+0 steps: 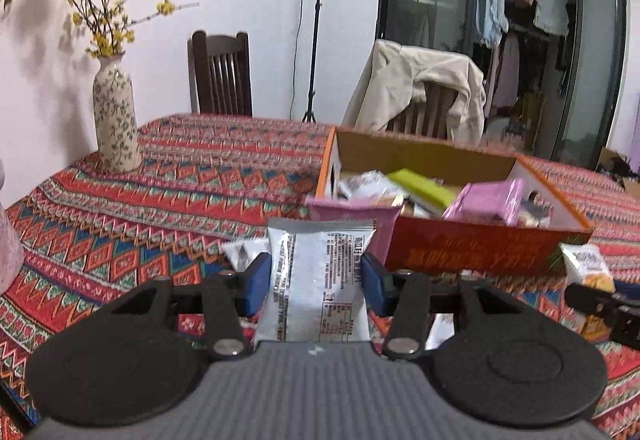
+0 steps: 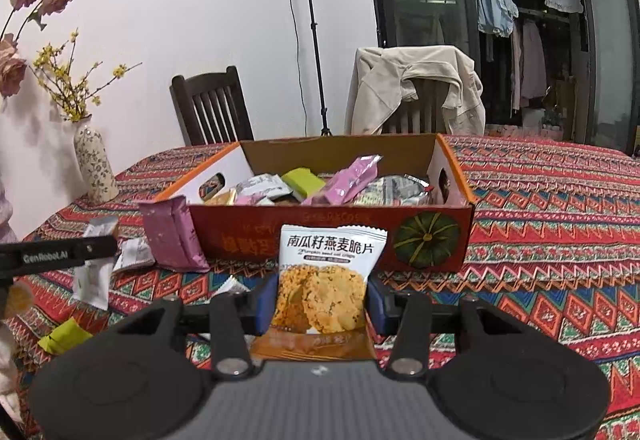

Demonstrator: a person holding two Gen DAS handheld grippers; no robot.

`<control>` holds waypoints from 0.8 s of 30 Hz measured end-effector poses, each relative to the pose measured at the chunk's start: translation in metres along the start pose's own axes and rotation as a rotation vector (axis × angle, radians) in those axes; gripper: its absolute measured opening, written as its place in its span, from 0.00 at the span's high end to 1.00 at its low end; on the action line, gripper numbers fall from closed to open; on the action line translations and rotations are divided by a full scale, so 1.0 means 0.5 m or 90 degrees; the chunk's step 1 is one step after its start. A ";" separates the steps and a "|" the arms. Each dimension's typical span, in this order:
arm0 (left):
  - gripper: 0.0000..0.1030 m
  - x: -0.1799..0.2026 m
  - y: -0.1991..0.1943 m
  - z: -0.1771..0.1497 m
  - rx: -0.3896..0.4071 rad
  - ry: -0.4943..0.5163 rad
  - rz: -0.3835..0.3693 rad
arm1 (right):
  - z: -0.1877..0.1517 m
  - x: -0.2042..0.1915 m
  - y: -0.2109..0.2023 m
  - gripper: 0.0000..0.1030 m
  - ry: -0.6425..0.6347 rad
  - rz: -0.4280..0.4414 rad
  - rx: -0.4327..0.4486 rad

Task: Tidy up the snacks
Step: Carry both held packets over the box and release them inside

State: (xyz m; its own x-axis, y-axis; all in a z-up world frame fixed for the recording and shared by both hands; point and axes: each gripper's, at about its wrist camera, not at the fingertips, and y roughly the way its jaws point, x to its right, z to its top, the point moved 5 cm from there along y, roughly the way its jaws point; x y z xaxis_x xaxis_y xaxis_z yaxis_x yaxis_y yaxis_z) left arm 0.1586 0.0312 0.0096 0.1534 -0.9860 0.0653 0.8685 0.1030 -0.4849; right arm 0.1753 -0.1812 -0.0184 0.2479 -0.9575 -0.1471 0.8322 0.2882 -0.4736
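Snack packs fill both grippers. At the bottom middle of the left wrist view, the left gripper [image 1: 316, 282] has its blue fingers [image 1: 256, 282] part way open, squeezing a silver snack pack [image 1: 316, 280] with its printed back showing. The right gripper [image 2: 318, 304] squeezes a pumpkin seed oat crisp pack [image 2: 326, 280] the same way. Just behind stands an open cardboard box [image 2: 332, 244] full of snacks. A pink pack [image 2: 172, 236] leans beside it on the table [image 2: 560, 240]. Far left is a flower vase [image 2: 94, 168].
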 end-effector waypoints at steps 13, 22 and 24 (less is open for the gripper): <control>0.52 0.093 -0.011 0.117 0.053 0.022 -0.056 | 0.095 0.021 0.006 0.56 0.010 -0.016 0.033; 0.52 0.173 0.033 0.183 0.072 0.047 -0.097 | 0.171 0.040 0.020 0.56 0.016 -0.049 0.048; 0.52 0.179 0.050 0.184 0.067 0.031 -0.102 | 0.186 0.042 0.032 0.56 0.016 -0.054 0.053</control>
State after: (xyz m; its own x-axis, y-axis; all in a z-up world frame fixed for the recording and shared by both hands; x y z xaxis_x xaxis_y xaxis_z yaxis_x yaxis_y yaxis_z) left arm 0.2372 -0.0423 0.0835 -0.0124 -0.9958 0.0906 0.9247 -0.0459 -0.3780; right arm 0.2399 -0.1974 0.0515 0.1638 -0.9777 -0.1315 0.8882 0.2042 -0.4117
